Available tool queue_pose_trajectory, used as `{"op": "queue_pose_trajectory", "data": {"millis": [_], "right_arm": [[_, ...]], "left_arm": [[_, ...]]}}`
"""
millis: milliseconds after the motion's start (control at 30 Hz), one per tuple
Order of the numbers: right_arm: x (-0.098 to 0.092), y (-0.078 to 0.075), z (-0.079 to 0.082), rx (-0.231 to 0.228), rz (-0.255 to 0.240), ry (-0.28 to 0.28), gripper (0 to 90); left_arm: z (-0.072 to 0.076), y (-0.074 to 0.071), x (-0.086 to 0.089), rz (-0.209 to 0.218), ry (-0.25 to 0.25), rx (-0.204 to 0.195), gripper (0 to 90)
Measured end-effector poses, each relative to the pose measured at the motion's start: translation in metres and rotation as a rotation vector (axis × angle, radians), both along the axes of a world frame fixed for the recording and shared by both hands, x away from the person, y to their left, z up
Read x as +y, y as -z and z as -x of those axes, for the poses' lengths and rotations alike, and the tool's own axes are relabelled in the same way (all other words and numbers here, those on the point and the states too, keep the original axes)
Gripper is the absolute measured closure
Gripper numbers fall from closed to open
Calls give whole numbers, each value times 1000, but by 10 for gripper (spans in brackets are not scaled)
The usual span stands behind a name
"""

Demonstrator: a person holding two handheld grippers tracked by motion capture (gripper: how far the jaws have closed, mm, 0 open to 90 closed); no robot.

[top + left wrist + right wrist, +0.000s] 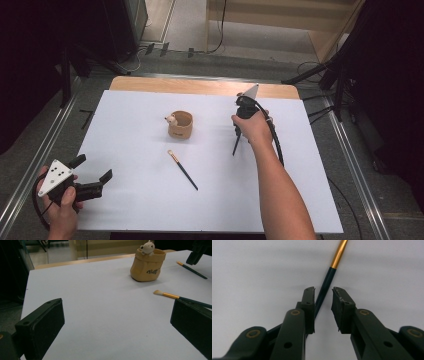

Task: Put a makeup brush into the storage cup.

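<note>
A white sheet [140, 125] is covering the desk [200, 86], and two thin brushes are lying on it. The nearer brush [183, 170] is resting flat near the middle of the sheet, its long axis running diagonally: pale bristles and gold ferrule pointing away and to the left, toward the tan cup [180, 125], dark handle pointing back toward the person's right. The cup is standing upright just beyond the bristle end, apart from it, with a small white animal figure [171, 120] perched on its rim.

The second brush [236, 144] is lying right of the cup, under the right tongs [238, 131]. In the right gripper view those tongs [323, 293] are standing slightly apart, straddling its dark handle [324, 291]; whether either jaw is touching it, I cannot tell.

The left tongs [94, 169] are sitting wide apart at the near left corner, holding nothing.
</note>
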State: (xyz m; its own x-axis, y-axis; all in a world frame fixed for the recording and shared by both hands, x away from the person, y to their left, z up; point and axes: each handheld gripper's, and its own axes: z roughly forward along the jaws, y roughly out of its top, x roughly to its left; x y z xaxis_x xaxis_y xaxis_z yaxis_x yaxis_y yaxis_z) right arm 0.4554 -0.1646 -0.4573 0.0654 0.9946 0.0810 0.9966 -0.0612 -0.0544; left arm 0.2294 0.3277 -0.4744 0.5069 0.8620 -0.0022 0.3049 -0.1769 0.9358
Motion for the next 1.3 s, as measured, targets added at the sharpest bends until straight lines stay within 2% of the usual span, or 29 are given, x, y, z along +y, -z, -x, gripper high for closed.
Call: {"op": "queue_pose_trajectory", "data": {"millis": [200,567,967,1300], "right_arm": [[3,4,-1,13,-1,8,747],[6,10,-1,5,-1,31,759],[5,13,-1,4,17,51,799],[11,18,-1,0,51,44,836]], "left_arm": [[0,0,0,0,0,1,0],[1,-1,0,0,-3,2,0],[1,0,0,2,1,-1,0],[0,0,-1,0,0,2,0]]}}
